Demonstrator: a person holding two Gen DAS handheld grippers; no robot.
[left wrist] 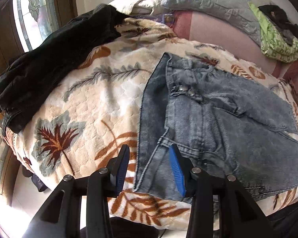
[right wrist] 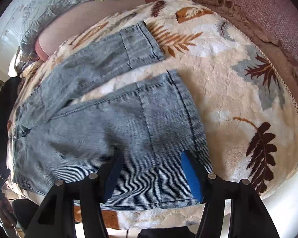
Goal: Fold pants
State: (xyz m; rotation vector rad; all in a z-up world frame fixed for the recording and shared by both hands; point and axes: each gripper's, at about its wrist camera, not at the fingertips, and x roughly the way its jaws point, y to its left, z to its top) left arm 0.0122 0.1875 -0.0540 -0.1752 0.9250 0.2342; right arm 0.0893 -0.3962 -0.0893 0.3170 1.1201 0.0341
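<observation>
A pair of faded blue denim pants is shown spread flat on a leaf-patterned fleece blanket covering a bed. In the left wrist view, the waistband end is seen, with the left tongs held released above the waist corner, nothing being gripped between the blue pads. A black garment is heaped along the far left edge of the blanket, well apart from the pants; bare blanket is left between them. A grey quilted pillow and a green patterned cloth are placed beyond the blanket's far edge. In the right wrist view, the two legs are seen splayed apart, the hems facing a broad stretch of uncovered blanket. The right tongs are held released over the near leg's hem.
</observation>
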